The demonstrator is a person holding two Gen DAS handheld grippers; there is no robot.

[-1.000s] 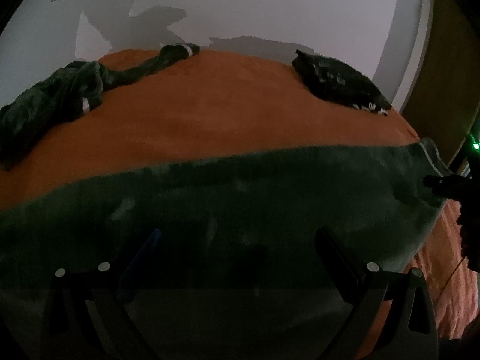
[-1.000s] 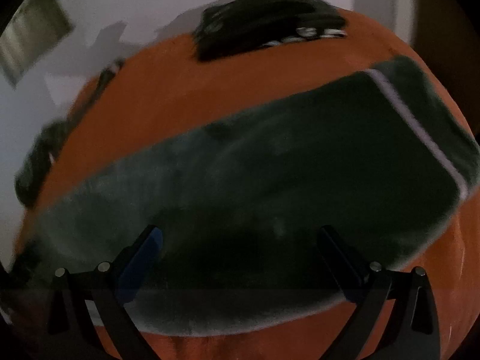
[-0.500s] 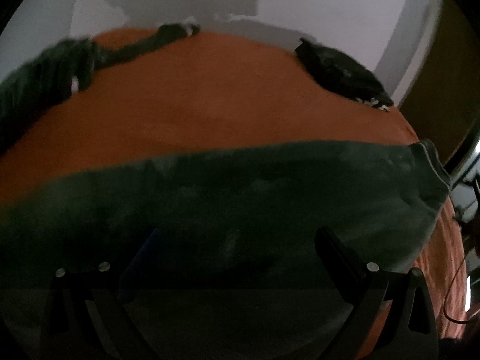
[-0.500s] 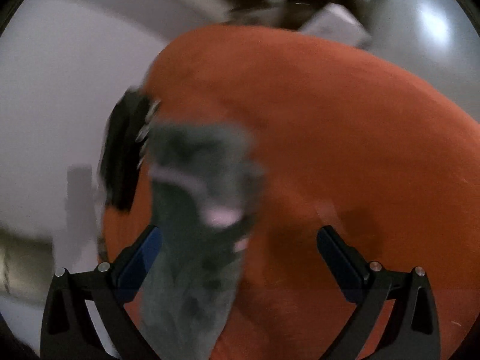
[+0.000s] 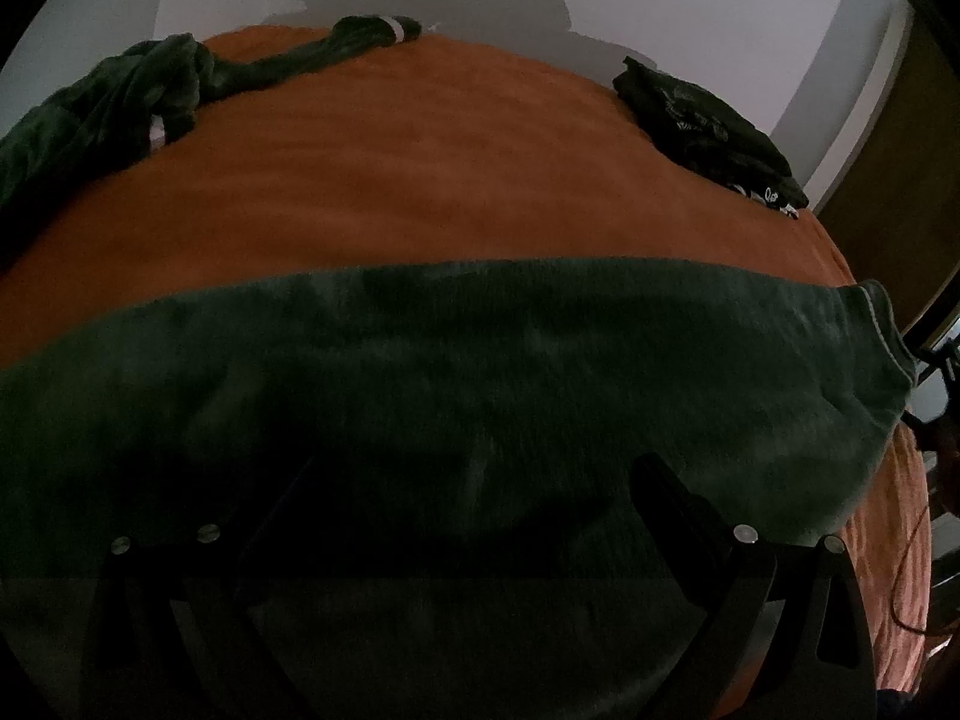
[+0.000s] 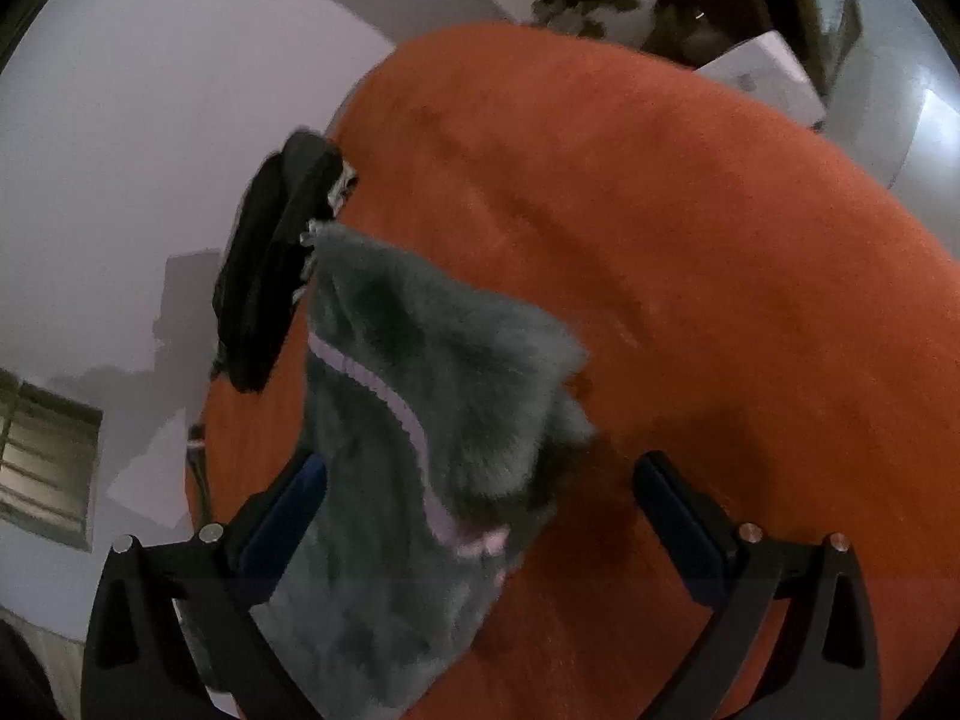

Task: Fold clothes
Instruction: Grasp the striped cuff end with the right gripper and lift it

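Orange bedspread (image 5: 456,180): fills both my views

Green fleece garment (image 5: 480,372): spread flat across 6 o'clock of left view; striped end at 3 o'clock

Crumpled green garment (image 5: 114,102): 10 o'clock, unfolded

Black folded stack (image 5: 702,114): 2 o'clock; white print, unreadable

Left gripper (image 5: 468,510): jaws apart, over fleece, empty

Right gripper (image 6: 474,504): jaws apart, striped fleece end (image 6: 420,396) between, not pinched

Step, my judgement: fold not begun; next I clamp this end, carry it over

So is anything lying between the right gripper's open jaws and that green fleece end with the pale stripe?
Nothing visible. The green fleece already lies between the jaws of the right gripper, over bare orange blanket. The folded black garment lies beyond it at the bed's far edge, out of the way.
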